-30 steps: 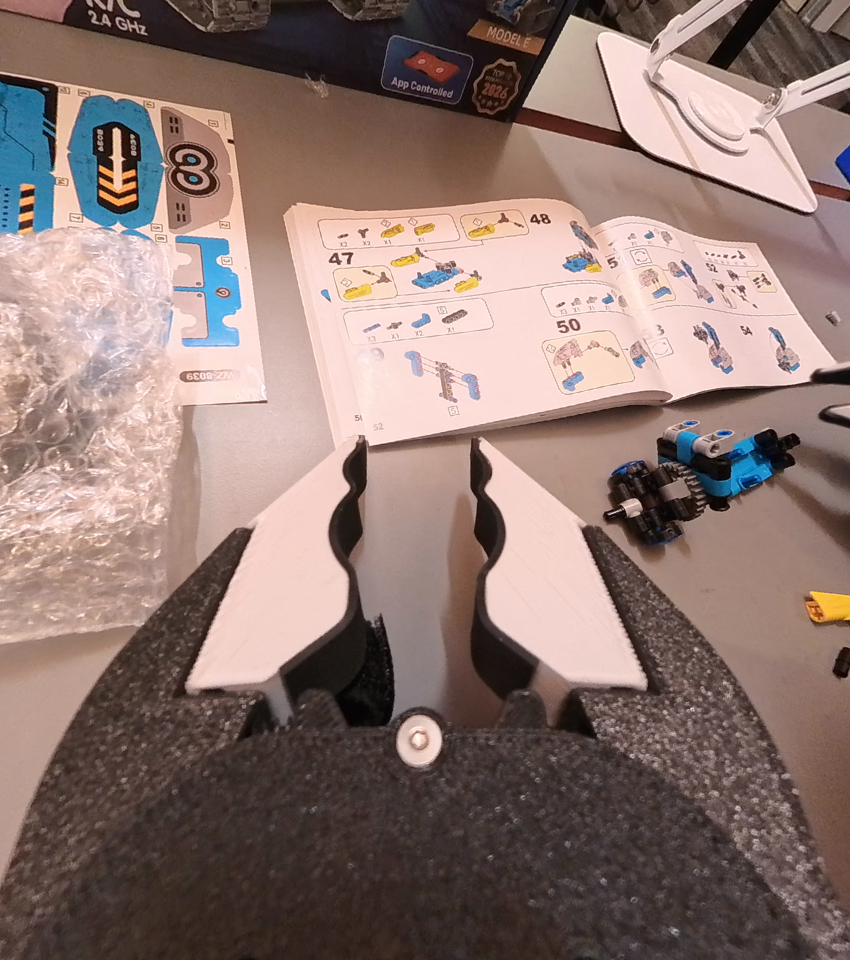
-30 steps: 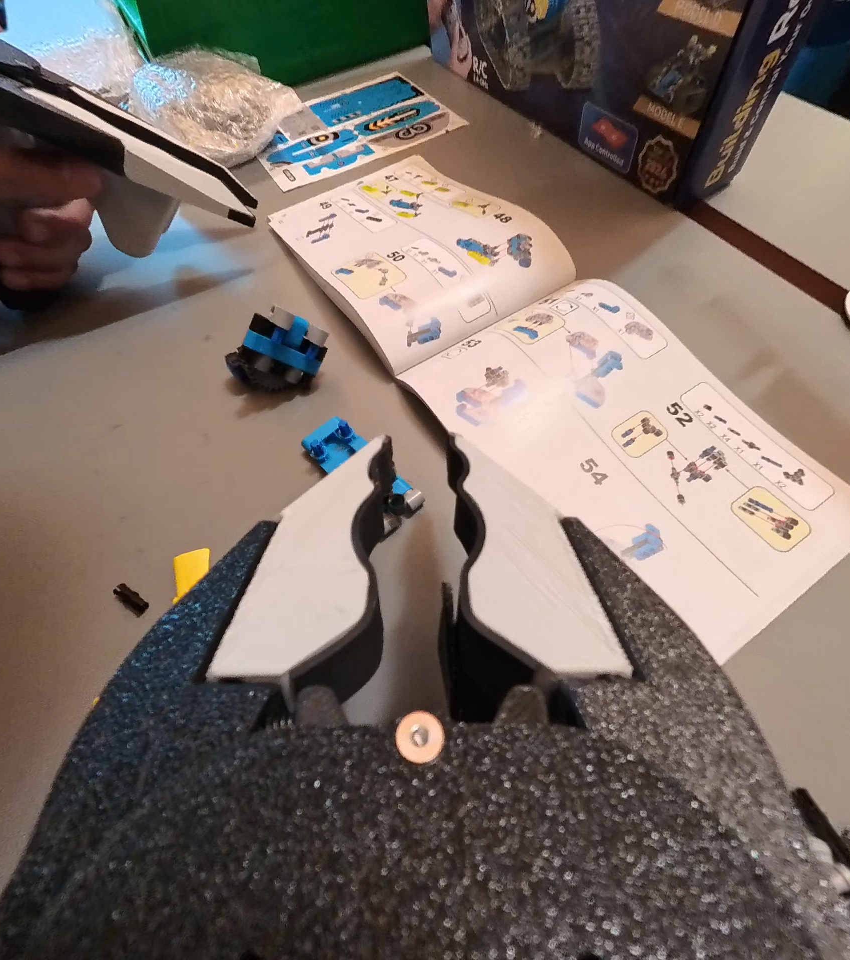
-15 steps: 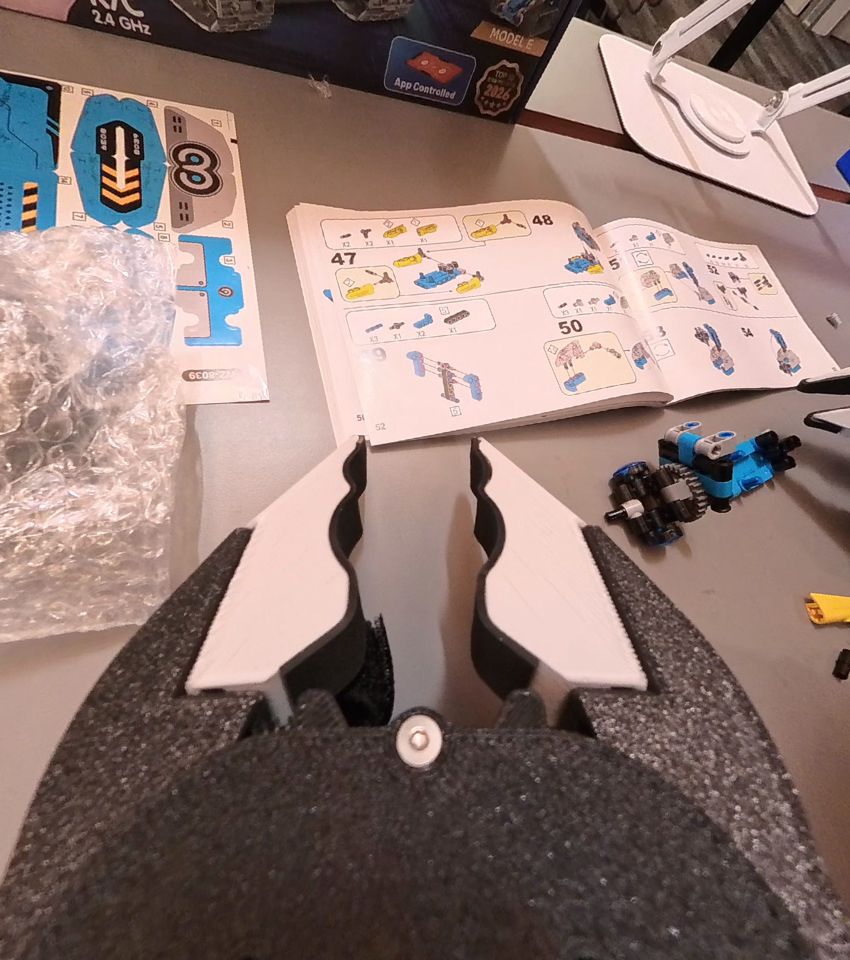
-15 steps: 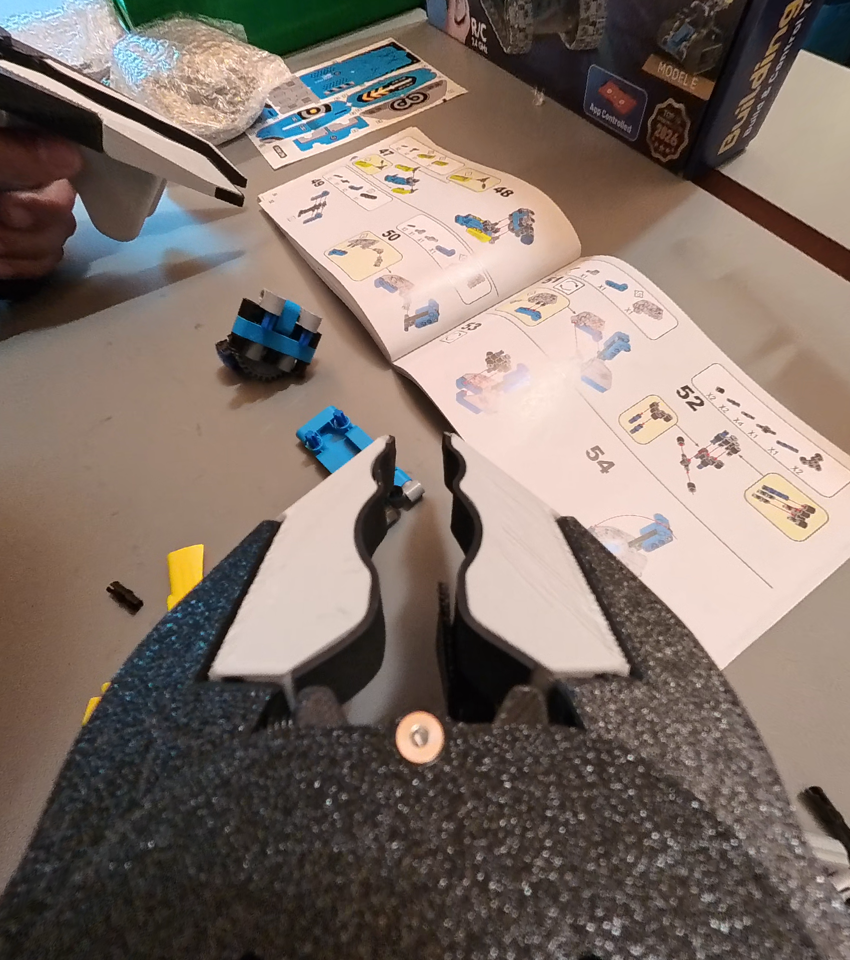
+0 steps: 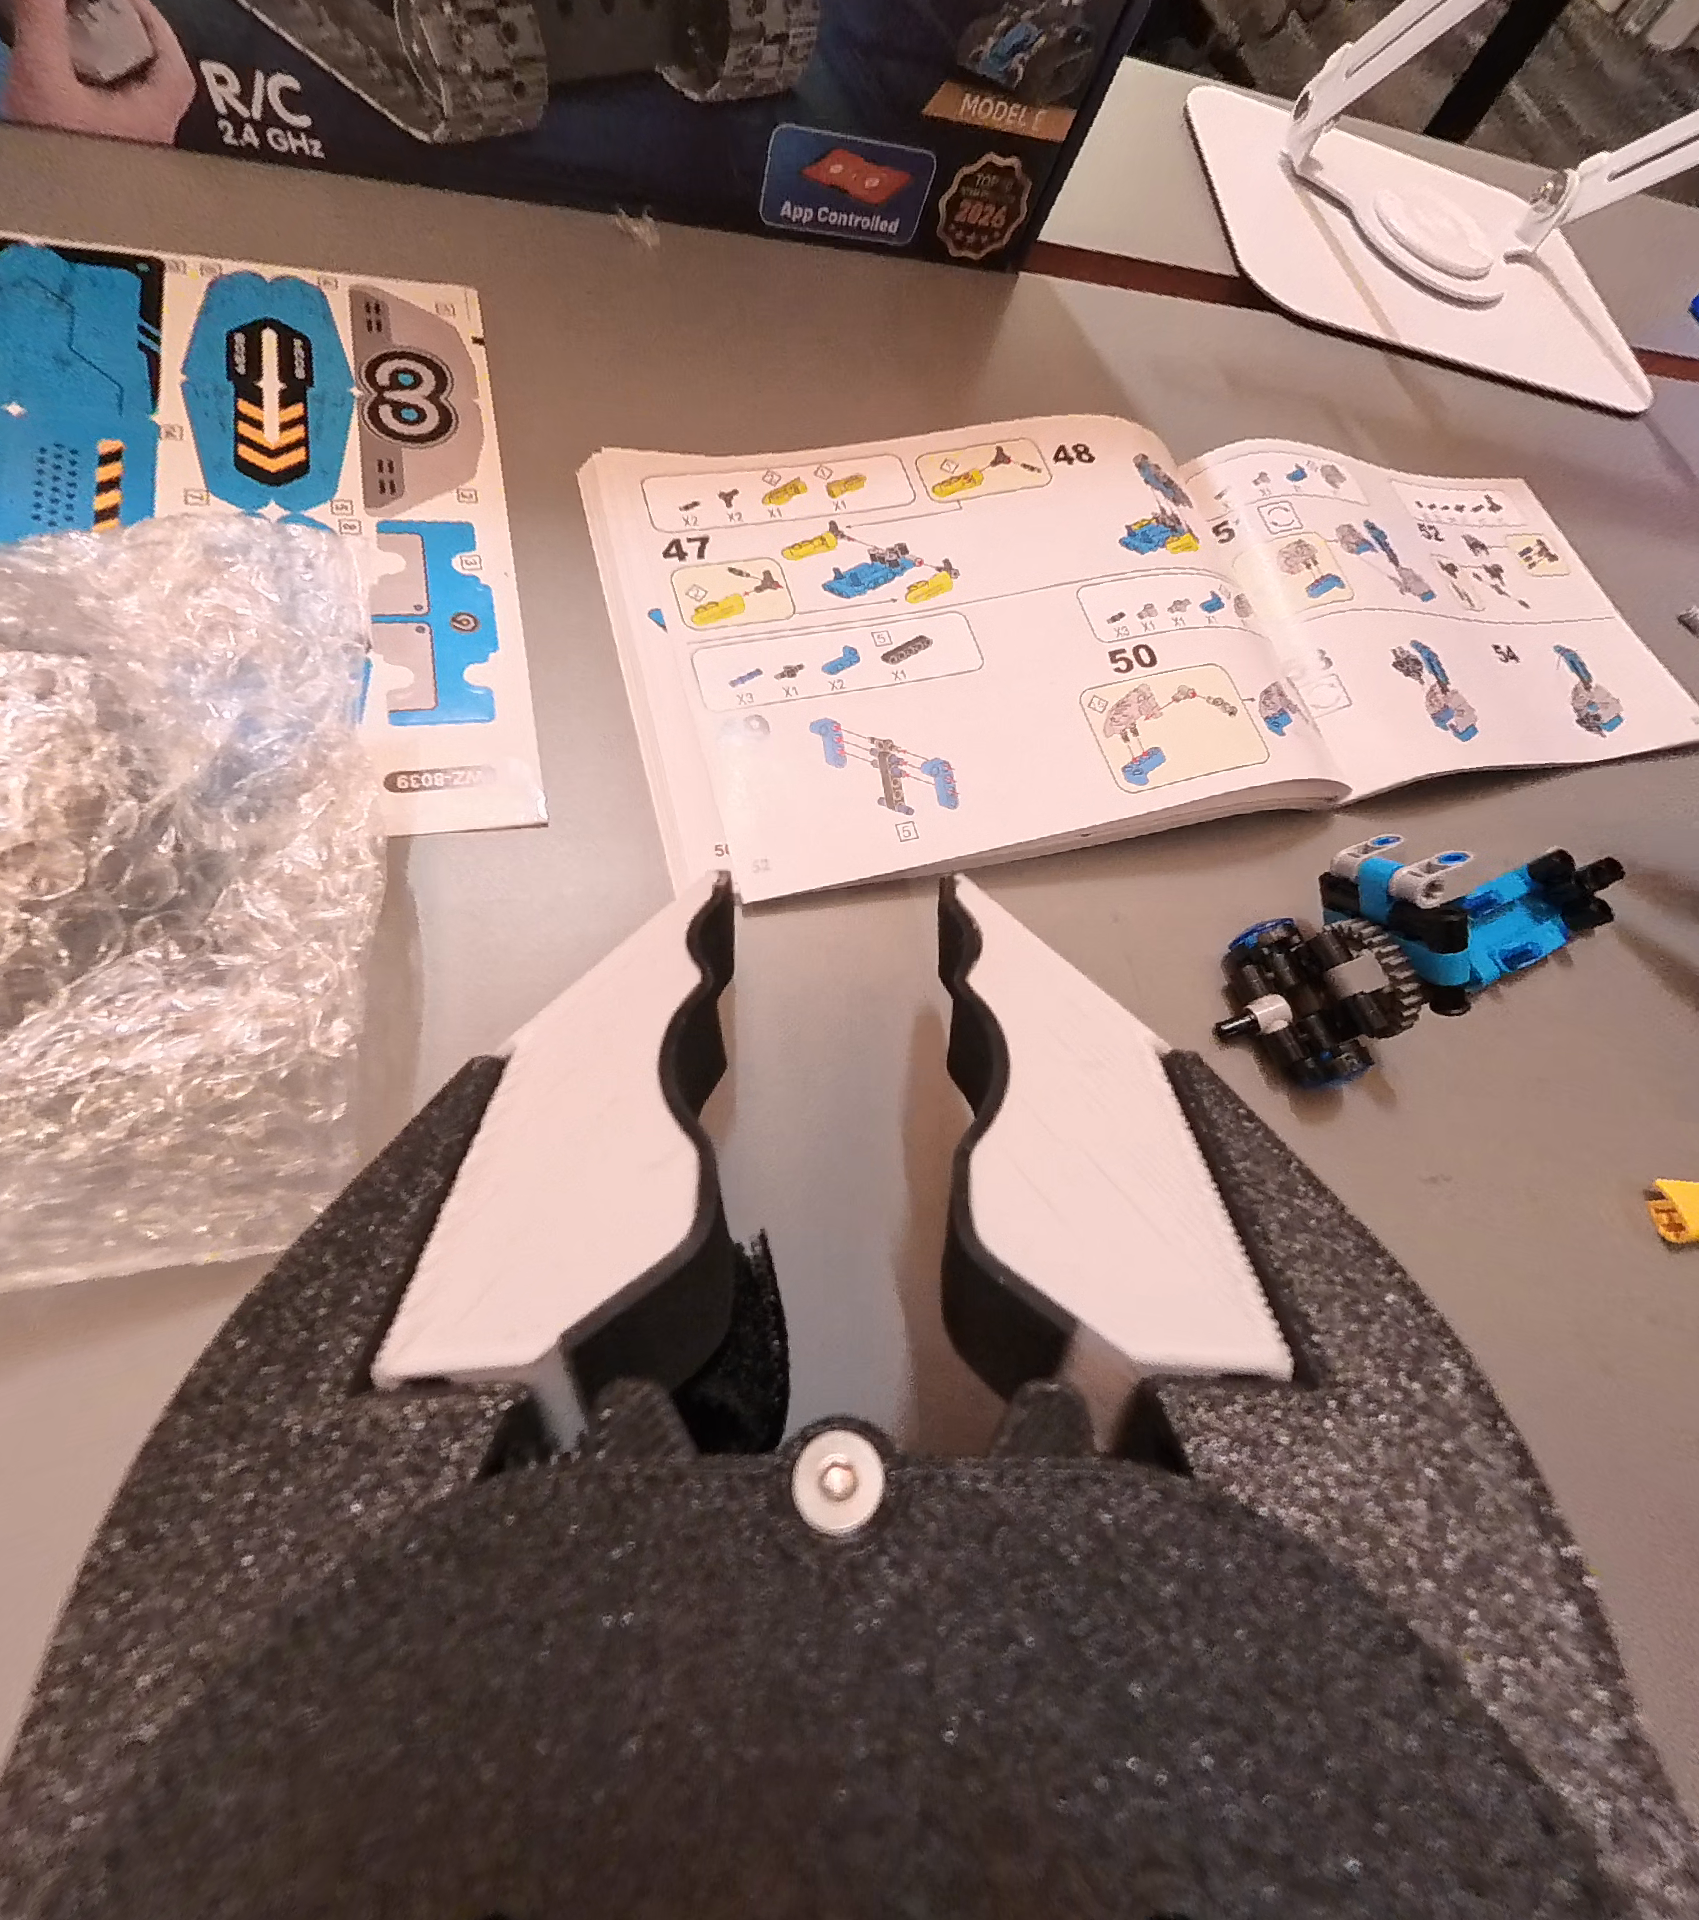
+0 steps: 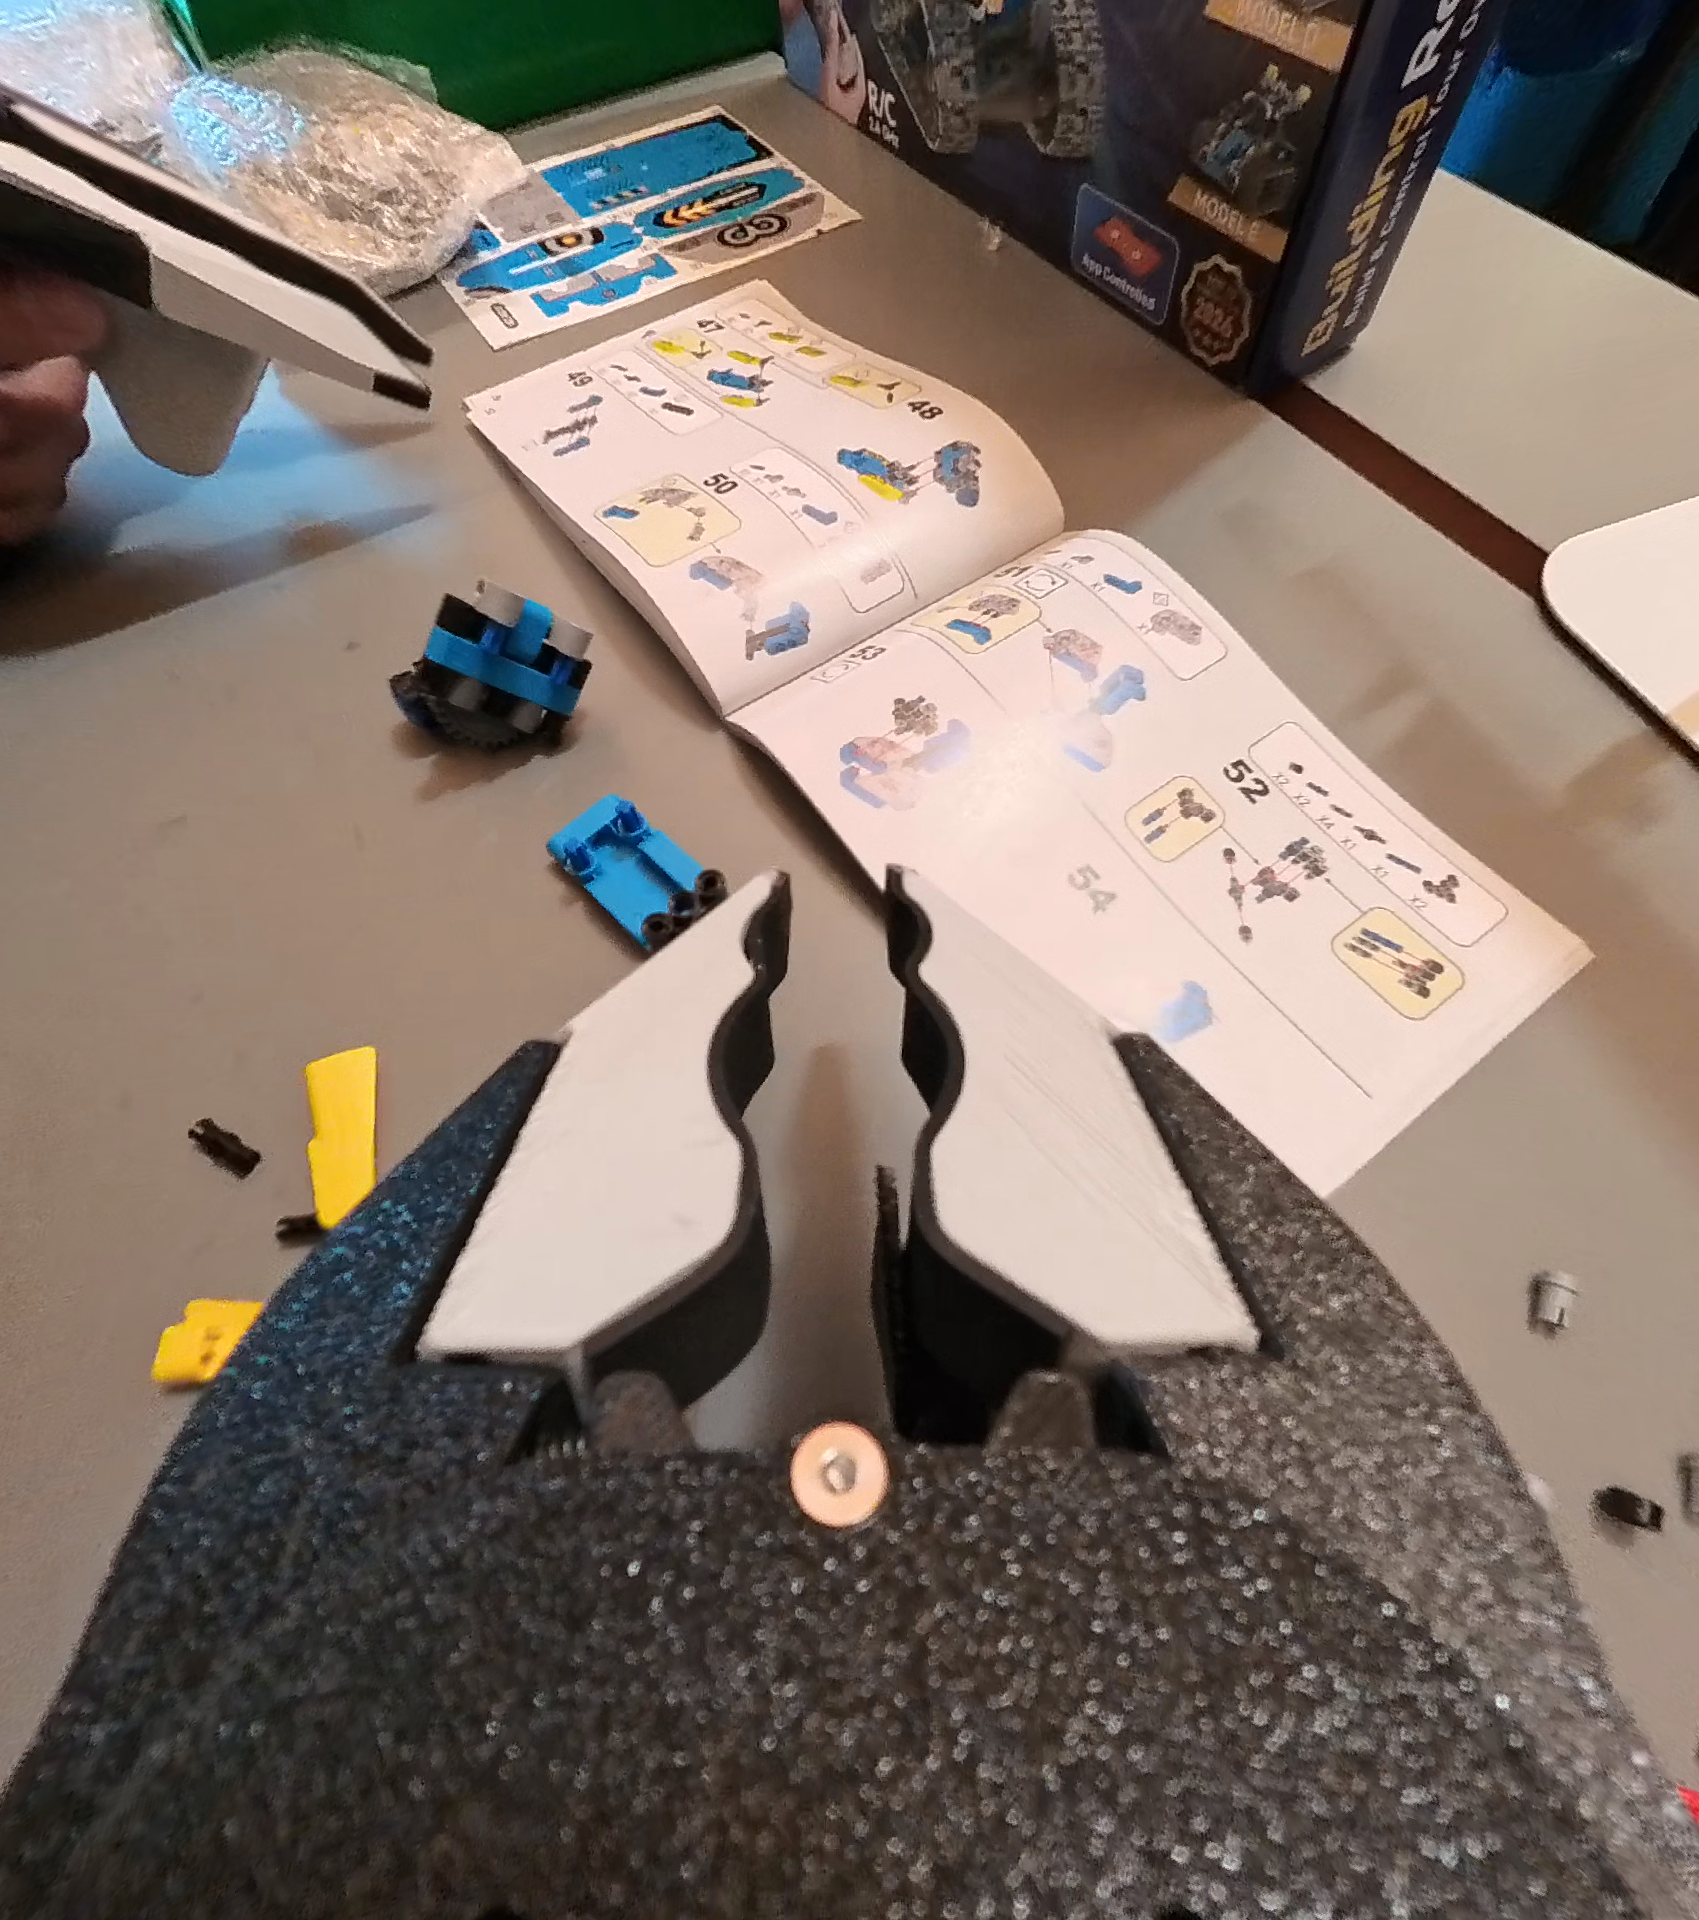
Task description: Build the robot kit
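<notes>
My left tool (image 5: 832,891) hangs wide and empty over the grey surface (image 5: 1447,1299), its tips at the near edge of the open booklet (image 5: 980,644); bubble wrap (image 5: 107,883) fills the left of that frame, a sticker sheet (image 5: 232,436) lies above it, and a blue-black assembly (image 5: 1396,956) sits at centre right. My right tool (image 6: 834,891) is parted more narrowly, holding nothing; a blue plate (image 6: 632,871) lies just beside its left finger, close to touching, I judge. Yellow pieces (image 6: 341,1127) and a black pin (image 6: 224,1145) lie at lower left; grey pins (image 6: 1553,1299) at lower right. A careless sweep could, I think, knock the plate or scatter the loose pins; the booklet corner might snag a finger.
</notes>
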Demonstrator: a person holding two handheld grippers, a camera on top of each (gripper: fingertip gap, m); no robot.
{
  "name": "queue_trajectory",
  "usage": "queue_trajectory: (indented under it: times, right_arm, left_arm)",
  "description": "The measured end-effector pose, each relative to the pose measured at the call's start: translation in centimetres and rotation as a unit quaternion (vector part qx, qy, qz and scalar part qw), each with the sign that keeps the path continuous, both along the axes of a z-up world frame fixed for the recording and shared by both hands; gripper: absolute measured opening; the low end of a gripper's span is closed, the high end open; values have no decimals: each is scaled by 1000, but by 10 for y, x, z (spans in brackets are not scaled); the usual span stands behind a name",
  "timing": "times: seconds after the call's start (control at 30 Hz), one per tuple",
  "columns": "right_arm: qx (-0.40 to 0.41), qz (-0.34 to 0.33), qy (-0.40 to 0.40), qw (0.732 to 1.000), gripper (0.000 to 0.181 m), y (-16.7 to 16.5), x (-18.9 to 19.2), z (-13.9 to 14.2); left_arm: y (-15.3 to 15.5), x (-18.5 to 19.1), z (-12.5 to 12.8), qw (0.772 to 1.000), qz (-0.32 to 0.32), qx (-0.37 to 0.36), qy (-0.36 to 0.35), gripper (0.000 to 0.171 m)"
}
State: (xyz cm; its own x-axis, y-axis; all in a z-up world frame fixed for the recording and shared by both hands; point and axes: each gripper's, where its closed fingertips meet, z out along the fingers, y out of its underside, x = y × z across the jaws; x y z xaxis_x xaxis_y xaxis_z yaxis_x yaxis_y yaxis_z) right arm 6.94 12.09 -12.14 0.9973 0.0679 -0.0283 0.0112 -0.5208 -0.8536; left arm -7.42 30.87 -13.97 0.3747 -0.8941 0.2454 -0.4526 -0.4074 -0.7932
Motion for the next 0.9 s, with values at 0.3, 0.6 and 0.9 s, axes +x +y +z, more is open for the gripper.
queue_trajectory:
  times: [0.3,0.6,0.9]
  right_arm:
    - [-97,135,78,983,28,-49,-91,-26]
    - [-104,153,-76,980,12,-41,-105,-39]
    - [369,183,550,727,12,-54,-73,184]
  left_arm:
    - [-6,1,3,1000,-11,25,7,39]
    - [-17,3,16,998,-26,50,-12,36]
    - [-24,2,31,996,-34,-31,-82,36]
